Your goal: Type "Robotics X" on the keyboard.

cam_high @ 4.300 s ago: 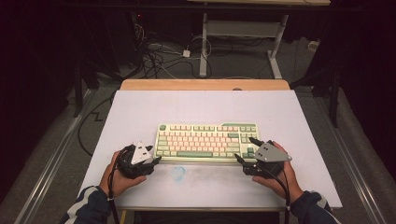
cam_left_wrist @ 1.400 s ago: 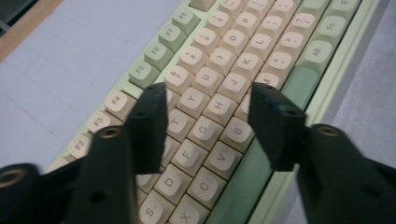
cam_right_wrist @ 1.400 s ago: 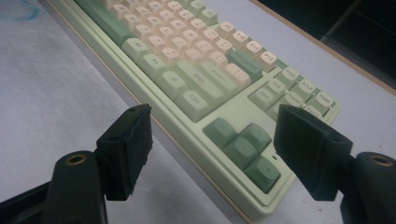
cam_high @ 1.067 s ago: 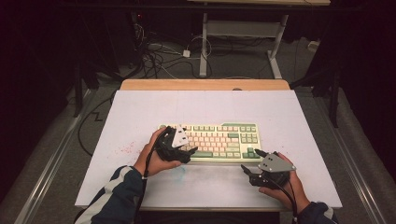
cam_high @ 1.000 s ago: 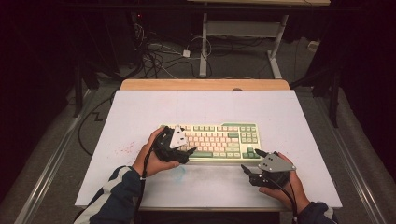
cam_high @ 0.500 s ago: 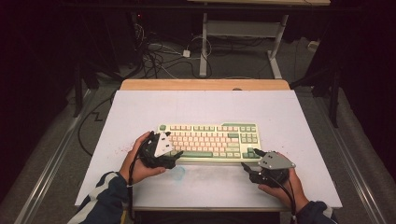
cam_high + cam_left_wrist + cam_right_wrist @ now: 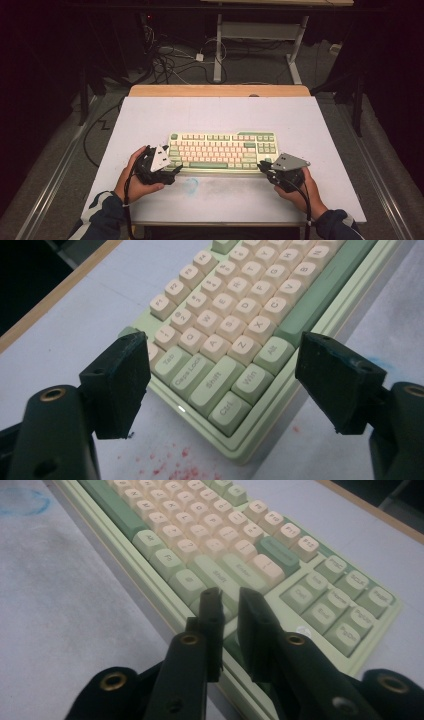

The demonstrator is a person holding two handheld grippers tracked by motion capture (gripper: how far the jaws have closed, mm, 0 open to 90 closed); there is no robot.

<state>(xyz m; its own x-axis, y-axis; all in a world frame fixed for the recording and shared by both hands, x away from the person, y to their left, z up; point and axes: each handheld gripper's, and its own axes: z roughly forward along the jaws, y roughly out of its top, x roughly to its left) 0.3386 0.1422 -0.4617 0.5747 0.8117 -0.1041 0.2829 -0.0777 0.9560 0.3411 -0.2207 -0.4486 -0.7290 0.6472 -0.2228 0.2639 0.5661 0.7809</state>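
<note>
A pale green keyboard (image 7: pixel 222 150) with cream and green keys lies across the middle of the white table (image 7: pixel 220 115). My left gripper (image 7: pixel 173 169) is at its left front corner. Its jaws stand wide open on either side of the corner keys of the keyboard (image 7: pixel 235 330), and the left gripper (image 7: pixel 227 360) touches nothing. My right gripper (image 7: pixel 263 165) is at the right front edge. In the right gripper view its jaws have just been closing. The right gripper (image 7: pixel 230 600) now stands shut to a thin slit above the front rim of the keyboard (image 7: pixel 240 550), with nothing seen between the jaws.
A blue scribble (image 7: pixel 191 186) marks the table in front of the keyboard, and red specks (image 7: pixel 170 465) lie near the left corner. A wooden strip (image 7: pixel 220 90) runs along the table's far edge. Cables (image 7: pixel 165 55) and desk legs stand on the floor beyond.
My left gripper has moved left and toward the near edge, off the keys to the keyboard's left front corner. The right hand has stayed at the right front edge.
</note>
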